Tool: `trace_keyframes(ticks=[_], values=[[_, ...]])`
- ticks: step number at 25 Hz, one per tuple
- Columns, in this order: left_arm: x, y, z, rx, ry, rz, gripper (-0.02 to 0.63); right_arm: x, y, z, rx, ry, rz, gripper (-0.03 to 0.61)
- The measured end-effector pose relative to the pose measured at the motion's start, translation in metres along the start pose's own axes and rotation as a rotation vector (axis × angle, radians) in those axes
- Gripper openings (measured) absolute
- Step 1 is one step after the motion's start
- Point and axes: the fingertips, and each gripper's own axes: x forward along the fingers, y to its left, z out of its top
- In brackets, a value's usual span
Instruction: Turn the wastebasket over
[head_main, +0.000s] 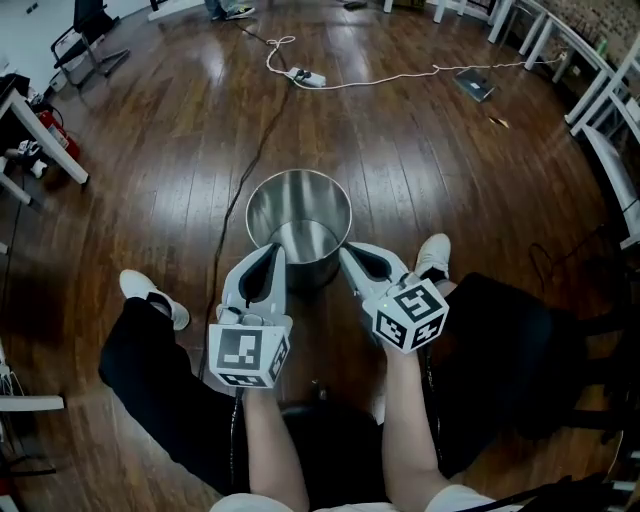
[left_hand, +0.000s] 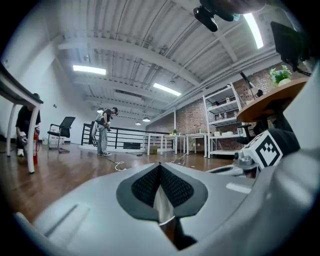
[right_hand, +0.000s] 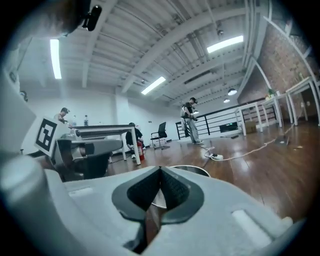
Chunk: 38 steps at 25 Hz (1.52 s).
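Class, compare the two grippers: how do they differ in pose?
The left gripper grips the near rim of the wastebasket on its left, the right gripper on its right. The left points nearly straight ahead; the right slants inward, its marker cube rolled. Both are shut on the rim.

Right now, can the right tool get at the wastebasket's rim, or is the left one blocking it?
Probably yes: the right tool looks shut on the near rim of the wastebasket. The left tool grips the same rim beside it, apart, and nothing lies between them.
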Motion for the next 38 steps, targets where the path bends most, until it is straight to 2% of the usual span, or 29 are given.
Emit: trace_keyframes(ticks=[3,6,10,13,16,19,24,28,38], values=[[-0.030,-0.022,0.006,0.029,-0.014,-0.027,0.017,-0.024,0.032,0.014,-0.054,-0.028,0.014,-0.008],[-0.057,-0.033,0.013,0.018,-0.041,0.004,0.017,-0.043,0.056,0.017,-0.107,-0.022,0.044,-0.009],[-0.098,-0.062,-0.005,-0.031,-0.049,0.014,0.017,-0.088,0.078,0.001,-0.118,-0.018,0.054,-0.009],[-0.128,-0.083,-0.014,-0.035,-0.039,0.054,0.017,-0.121,0.090,-0.013,-0.129,-0.022,0.058,-0.008],[-0.159,-0.105,-0.026,-0.033,-0.032,0.091,0.017,-0.148,0.111,-0.031,-0.176,0.017,0.086,-0.009],[-0.189,-0.140,-0.026,-0.014,-0.030,0.102,0.017,-0.185,0.124,-0.038,-0.164,0.019,0.089,-0.009],[-0.234,-0.192,-0.003,0.024,-0.073,0.123,0.017,-0.245,0.150,-0.026,-0.172,-0.033,0.127,-0.008],[-0.262,-0.233,-0.008,0.041,-0.079,0.137,0.017,-0.289,0.164,-0.033,-0.189,-0.059,0.152,-0.008],[-0.321,-0.294,-0.002,0.014,-0.086,0.220,0.017,-0.378,0.179,-0.030,-0.213,-0.067,0.189,-0.008]])
